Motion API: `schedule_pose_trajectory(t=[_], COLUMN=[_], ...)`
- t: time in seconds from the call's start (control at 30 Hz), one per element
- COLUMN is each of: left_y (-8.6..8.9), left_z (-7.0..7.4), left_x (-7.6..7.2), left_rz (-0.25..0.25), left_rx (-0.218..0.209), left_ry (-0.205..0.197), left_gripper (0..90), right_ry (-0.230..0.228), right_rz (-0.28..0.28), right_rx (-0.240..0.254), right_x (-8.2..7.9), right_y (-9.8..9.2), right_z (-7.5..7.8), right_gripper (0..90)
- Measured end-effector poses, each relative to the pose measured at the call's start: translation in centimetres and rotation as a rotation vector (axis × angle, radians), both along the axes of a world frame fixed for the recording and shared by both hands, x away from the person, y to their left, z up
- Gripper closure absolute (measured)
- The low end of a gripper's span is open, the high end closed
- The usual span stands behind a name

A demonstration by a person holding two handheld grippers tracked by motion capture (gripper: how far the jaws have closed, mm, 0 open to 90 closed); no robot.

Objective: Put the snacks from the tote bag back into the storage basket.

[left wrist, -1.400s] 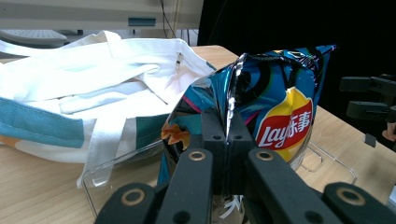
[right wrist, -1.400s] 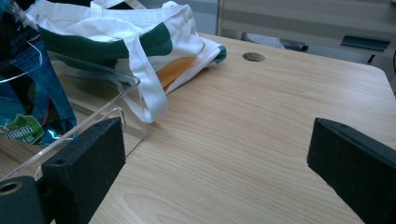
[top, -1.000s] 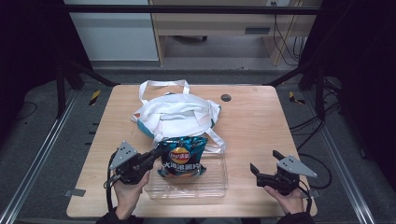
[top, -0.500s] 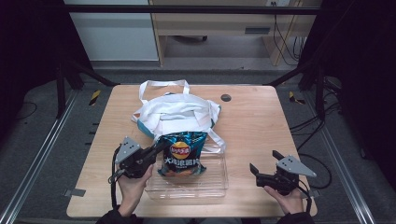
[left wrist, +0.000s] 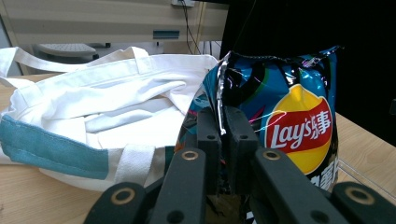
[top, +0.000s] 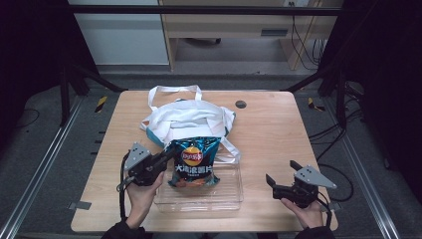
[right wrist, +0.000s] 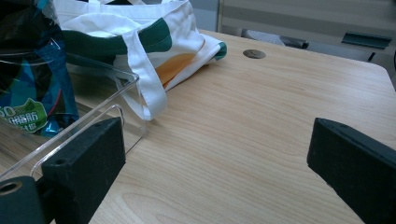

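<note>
So the left hand-held gripper (top: 166,157) has the bag of chips (top: 193,162) pinched by its left edge, jaws nearly shut with just the crinkly foil seam between them, though they've just been easing open a touch, with the foil between them. In the left gripper view you can see the two black pads (left wrist: 208,135) squeezing that seam right below the top corner of the bag, which is upright with the logo facing the person. The bag sits over the back part of the clear plastic tray (top: 226,196) near the front of the desk (top: 278,129), its top edge leaning up against the white tote bag (top: 186,119) lying just behind the tray. The right hand-held gripper (top: 276,183) is parked well off to the right of the tray, low over the desk, jaws spread wide with nothing in them, bare wood between them in the right gripper view.
</note>
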State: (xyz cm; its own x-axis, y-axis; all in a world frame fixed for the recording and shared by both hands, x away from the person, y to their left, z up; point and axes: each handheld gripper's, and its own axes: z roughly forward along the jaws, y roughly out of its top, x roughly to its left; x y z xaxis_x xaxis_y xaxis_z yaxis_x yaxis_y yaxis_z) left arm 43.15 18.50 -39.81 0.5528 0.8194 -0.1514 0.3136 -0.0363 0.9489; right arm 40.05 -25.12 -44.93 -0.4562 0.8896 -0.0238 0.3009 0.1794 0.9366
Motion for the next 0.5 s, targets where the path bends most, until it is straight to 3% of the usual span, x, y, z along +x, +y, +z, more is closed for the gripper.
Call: schedule_pose_trajectory(t=[0.3,0.5], left_y=[-0.24,-0.15], left_z=[-0.04,-0.06], left_x=[0.17,0.25], left_rz=[0.007,0.008], left_rx=[0.021,0.029], left_ry=[-0.038,-0.025], left_gripper=[65.9,54.1], right_ry=[0.003,0.002], right_rz=[0.0,0.002], right_rx=[0.003,0.002], right_x=[0.02,0.05], right_y=[0.05,0.04], right_z=[0.0,-0.01], right_gripper=[4.5,4.5])
